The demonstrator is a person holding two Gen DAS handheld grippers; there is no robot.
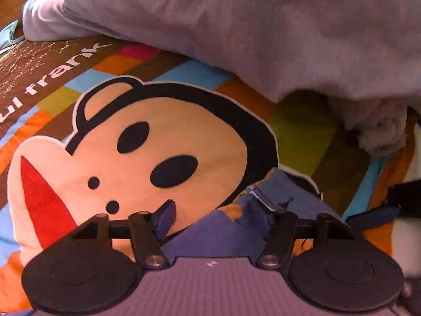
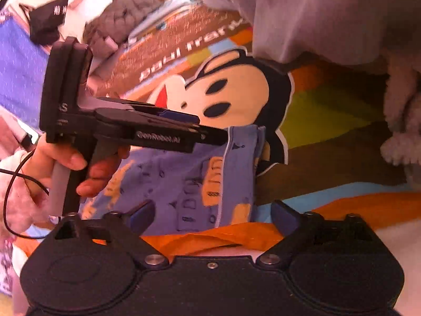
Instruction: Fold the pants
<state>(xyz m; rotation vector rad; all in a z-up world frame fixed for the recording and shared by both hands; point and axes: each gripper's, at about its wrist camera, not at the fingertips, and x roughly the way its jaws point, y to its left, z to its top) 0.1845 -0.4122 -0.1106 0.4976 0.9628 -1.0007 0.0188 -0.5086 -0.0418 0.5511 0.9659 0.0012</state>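
Observation:
Small blue pants (image 2: 194,181) with orange prints lie flat on a patchwork blanket (image 2: 329,110) beside its big monkey face (image 1: 158,144). My right gripper (image 2: 213,216) is open, its blue pads wide apart at the near edge of the pants and touching nothing. A hand (image 2: 65,163) holds my left gripper (image 2: 210,134) side-on, its tips over the far upper edge of the pants. In the left wrist view the left gripper (image 1: 215,216) is open, with a crumpled edge of the pants (image 1: 223,226) between its fingers. The cloth hides its right pad.
A large grey cloth (image 1: 236,26) is heaped across the far side of the blanket, with a fluffy grey-white item (image 2: 402,131) beside it. Orange cloth (image 2: 210,239) lies just under the right gripper. Clutter sits at the back left.

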